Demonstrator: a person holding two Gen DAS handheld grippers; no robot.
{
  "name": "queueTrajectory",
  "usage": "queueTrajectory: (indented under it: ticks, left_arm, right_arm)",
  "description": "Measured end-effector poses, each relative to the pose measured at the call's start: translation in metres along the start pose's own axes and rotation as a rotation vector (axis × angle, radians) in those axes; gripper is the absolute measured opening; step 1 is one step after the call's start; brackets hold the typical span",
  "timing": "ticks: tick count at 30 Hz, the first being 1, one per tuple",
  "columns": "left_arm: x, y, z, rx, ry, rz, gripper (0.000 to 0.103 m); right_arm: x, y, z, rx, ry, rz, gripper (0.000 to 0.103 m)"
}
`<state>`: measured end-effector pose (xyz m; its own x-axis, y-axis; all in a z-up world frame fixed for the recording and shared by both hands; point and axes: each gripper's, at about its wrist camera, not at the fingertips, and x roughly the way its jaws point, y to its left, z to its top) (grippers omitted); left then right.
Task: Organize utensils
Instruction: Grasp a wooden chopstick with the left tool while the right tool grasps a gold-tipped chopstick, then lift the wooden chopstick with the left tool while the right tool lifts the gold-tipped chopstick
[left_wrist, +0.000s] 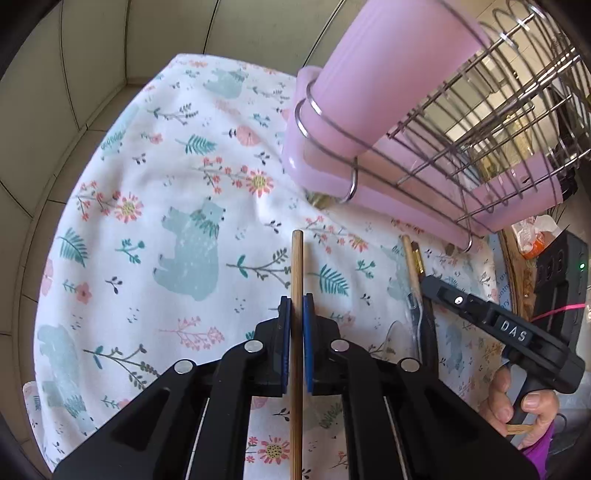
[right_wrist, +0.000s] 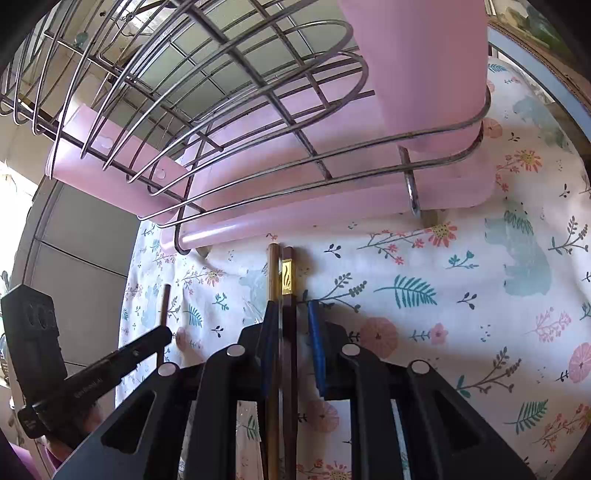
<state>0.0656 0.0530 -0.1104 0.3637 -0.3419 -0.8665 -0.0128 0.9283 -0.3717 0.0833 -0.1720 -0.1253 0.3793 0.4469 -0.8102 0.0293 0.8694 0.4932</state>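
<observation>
1. My left gripper (left_wrist: 295, 325) pinches a pale round wooden chopstick (left_wrist: 296, 273).
2. My right gripper (right_wrist: 291, 332) pinches two dark chopsticks (right_wrist: 284, 291), side by side; one may slip.
3. Ahead: pink cylindrical utensil holder (left_wrist: 388, 74) on wire dish rack (left_wrist: 480, 129); tips could snag wires.

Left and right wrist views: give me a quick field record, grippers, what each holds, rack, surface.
left gripper: shut on a light wooden chopstick
right gripper: around two chopsticks, a brown one and a dark one with a gold band; whether both pads press on them is unclear
rack: wire dish rack on a pink tray, beyond both grippers
cup: pink holder at the rack's corner
surface: floral bear-print cloth
also on cloth: clear plastic fork near the right gripper
</observation>
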Motion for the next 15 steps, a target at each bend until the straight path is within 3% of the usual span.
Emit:
queueTrajectory:
  ticks: [10,15]
  left_arm:
    - [0.005,-0.001,-0.003,0.021,0.024,0.026,0.006]
    - [0.009,-0.006,0.005,0.022,0.078,0.042,0.006]
  right_arm:
    - [-0.036,-0.031,-0.009,0.041,-0.036,-0.115,0.008]
    - [-0.040,-0.039,-0.008,0.047,-0.002,-0.110,0.011]
